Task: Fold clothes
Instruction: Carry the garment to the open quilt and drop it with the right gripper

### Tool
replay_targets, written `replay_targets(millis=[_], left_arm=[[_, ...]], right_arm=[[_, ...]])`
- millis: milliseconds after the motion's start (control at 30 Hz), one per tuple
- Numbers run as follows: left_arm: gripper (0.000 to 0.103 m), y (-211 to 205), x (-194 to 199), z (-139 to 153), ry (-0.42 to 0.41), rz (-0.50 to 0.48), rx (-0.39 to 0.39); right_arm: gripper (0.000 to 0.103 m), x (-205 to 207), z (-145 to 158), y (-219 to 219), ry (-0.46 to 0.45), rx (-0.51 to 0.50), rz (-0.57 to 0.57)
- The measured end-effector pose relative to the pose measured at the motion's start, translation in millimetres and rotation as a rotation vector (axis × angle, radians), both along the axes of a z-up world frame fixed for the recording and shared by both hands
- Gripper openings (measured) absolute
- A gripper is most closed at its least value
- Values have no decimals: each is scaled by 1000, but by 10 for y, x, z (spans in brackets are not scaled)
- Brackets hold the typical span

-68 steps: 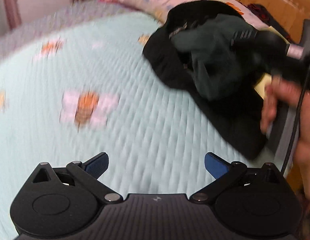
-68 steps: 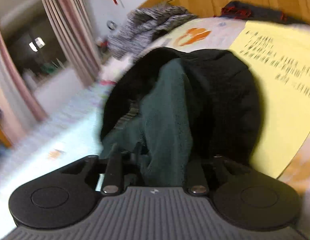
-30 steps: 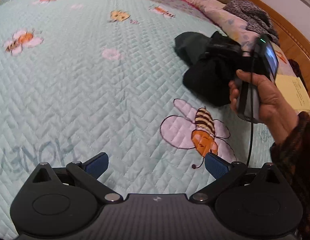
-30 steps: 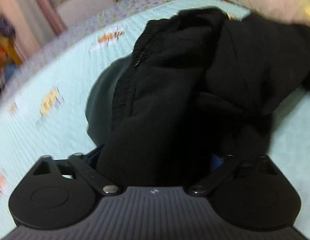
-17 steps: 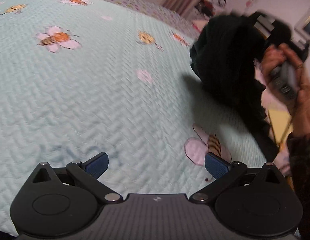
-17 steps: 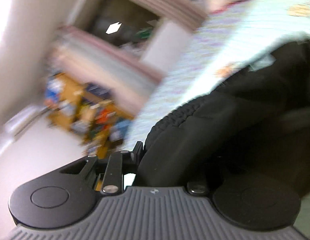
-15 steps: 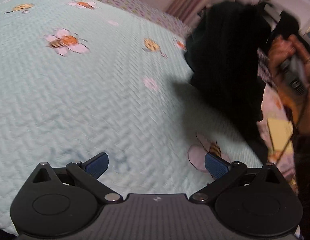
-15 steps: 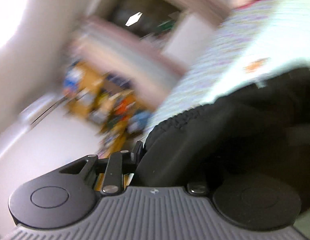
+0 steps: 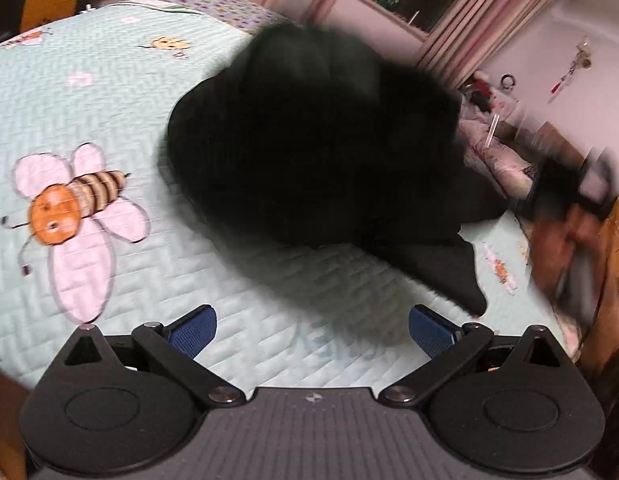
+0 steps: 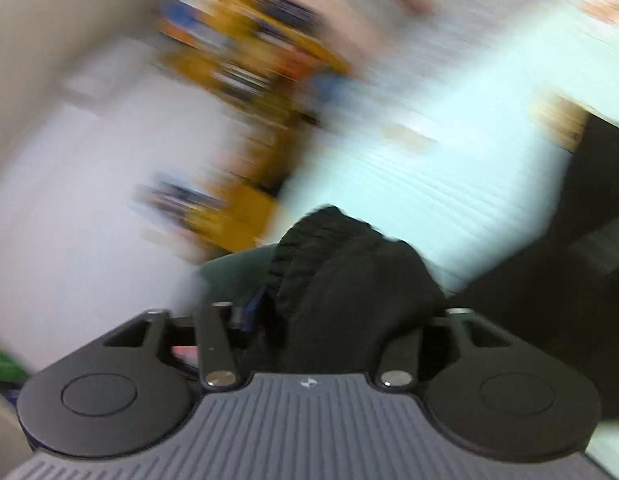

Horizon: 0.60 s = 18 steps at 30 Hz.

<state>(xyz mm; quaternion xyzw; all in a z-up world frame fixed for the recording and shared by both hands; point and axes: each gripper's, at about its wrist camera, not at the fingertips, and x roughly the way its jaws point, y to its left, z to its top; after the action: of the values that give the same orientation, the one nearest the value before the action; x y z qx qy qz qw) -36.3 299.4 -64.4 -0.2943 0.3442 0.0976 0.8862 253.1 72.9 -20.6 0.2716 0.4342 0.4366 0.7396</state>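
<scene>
Cloth fills the grip of my right gripper (image 10: 309, 320): its two fingers are drawn in on a bunched fold of the black garment (image 10: 349, 292), whose ribbed edge rises just ahead of the camera. A strip of dark green lining (image 10: 237, 272) shows beside that fold on the left. The rest of the right wrist view is smeared by motion; I can make out only the pale bedspread (image 10: 429, 176) and orange-brown furniture (image 10: 245, 92) beyond it.

My left gripper (image 9: 311, 326) holds nothing, its blue pads (image 9: 193, 330) spread wide over the bedspread (image 9: 189, 272). From here the black garment (image 9: 317, 152) hangs as a blurred dark mass above the quilt, and its lower edge trails down to the bed on the right side, where a corner lies flat. An embroidered bee (image 9: 69, 204) sits on the quilt to the left of the garment, apart from it. At the right edge I see my right hand (image 9: 565, 240), blurred, raised beside the garment. Pink curtains (image 9: 481, 12) hang behind the bed.
</scene>
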Motion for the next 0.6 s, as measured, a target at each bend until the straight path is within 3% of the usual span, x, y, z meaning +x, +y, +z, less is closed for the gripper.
replay_targets(millis=[33, 100, 167, 200, 300, 467, 533, 600], left_arm=[[102, -10, -15, -2, 8, 0, 9], [102, -60, -7, -2, 24, 4, 19], [102, -122, 7, -3, 36, 10, 29], [102, -156, 12, -5, 42, 11, 34], [102, -284, 13, -16, 59, 2, 50], [102, -614, 19, 33, 87, -43, 106], [102, -758, 51, 74, 101, -55, 160], [102, -891, 87, 113, 114, -65, 213]], right_arm=[[57, -84, -252, -128, 70, -85, -23], [57, -369, -622, -402, 141, -123, -64], [61, -684, -742, -680, 128, -28, -94], [67, -780, -710, -746, 106, -37, -116], [68, -998, -605, -960, 37, -50, -170], [71, -1013, -450, -1427, 21, 22, -249], [76, -983, -389, -1471, -40, -87, -258], [77, -1076, -339, -1351, -111, -267, -252]])
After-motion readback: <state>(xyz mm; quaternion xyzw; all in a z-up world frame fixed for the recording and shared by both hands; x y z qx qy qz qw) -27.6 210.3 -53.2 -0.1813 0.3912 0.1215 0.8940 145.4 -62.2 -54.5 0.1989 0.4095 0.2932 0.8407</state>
